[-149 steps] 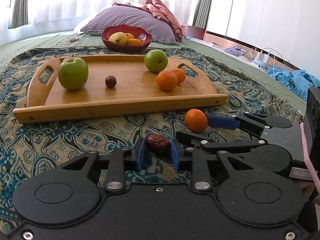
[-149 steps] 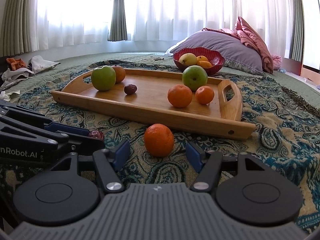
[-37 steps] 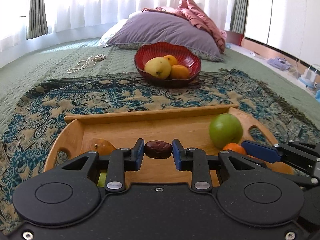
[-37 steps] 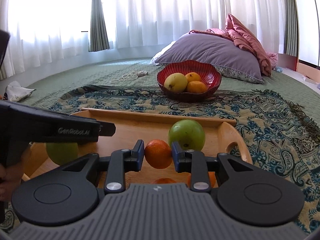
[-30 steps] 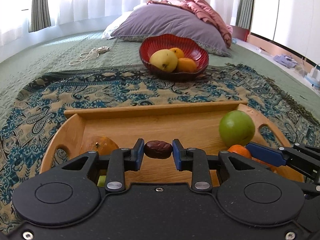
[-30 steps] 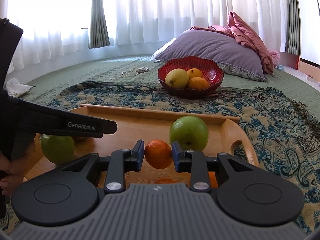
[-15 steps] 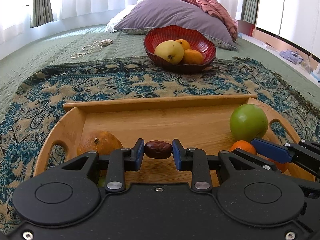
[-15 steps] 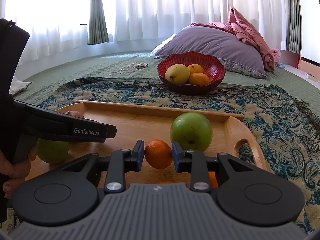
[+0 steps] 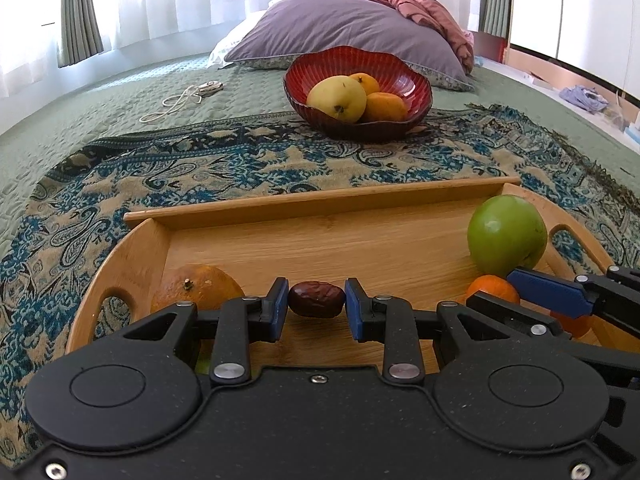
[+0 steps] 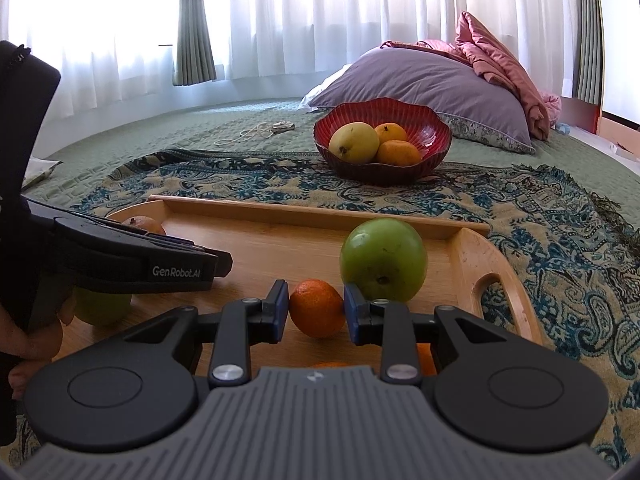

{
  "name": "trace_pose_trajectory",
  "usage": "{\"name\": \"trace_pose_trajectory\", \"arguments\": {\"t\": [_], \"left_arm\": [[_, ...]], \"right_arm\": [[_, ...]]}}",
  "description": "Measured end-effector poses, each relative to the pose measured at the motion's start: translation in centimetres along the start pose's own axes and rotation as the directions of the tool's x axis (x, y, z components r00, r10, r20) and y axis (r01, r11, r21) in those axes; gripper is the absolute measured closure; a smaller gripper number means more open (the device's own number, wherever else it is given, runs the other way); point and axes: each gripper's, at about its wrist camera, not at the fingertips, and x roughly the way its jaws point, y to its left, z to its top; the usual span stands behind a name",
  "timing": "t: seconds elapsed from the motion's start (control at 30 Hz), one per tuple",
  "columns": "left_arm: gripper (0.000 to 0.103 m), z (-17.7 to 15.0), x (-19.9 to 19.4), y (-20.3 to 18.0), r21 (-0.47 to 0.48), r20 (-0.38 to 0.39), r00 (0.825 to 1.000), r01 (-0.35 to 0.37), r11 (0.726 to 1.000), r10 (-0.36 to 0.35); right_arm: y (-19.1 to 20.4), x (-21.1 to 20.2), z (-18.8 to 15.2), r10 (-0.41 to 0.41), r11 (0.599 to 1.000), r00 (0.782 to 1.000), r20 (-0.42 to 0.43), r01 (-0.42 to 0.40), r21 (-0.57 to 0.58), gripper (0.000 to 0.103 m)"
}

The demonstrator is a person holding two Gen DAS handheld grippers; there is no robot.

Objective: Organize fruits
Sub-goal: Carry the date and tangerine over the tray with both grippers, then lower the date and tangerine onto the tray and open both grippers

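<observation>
Two grippers are hovering over the wooden tray (image 9: 312,202): the left gripper (image 9: 317,305) is pinching a soft, wrinkled date (image 9: 317,299) sideways; the right gripper (image 10: 316,307) is squeezing a firm tangerine (image 10: 317,313) at mid-girth.

"GenRobot.AI" stands in white on the left tongs (image 10: 218,266) black arm.

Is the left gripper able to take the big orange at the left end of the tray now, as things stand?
Probably not yet. The left gripper is shut on a date, so it has no free grip. The big orange itself lies close and uncovered on the tray.
</observation>
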Motion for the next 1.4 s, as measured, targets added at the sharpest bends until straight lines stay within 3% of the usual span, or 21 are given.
{"name": "trace_pose_trajectory", "arguments": {"t": [0.47,1.1,1.4], "left_arm": [[0.074,0.0,0.5,-0.3,-0.01,-0.007,1.0,0.012,1.0,-0.012],[0.051,0.0,-5.2,0.5,-0.012,0.045,0.999,0.022,1.0,-0.021],[0.041,-0.9,-8.7,0.8,-0.004,0.079,0.997,0.021,1.0,-0.021]], "right_arm": [[0.0,0.0,0.1,0.001,1.0,1.0,-0.009,-0.001,0.0,0.065],[0.2,-3.3,0.9,0.02,0.999,0.999,0.051,-0.021,0.03,0.063],[0.4,-5.8,1.1,-0.004,1.0,0.997,0.079,0.003,0.01,0.047]]}}
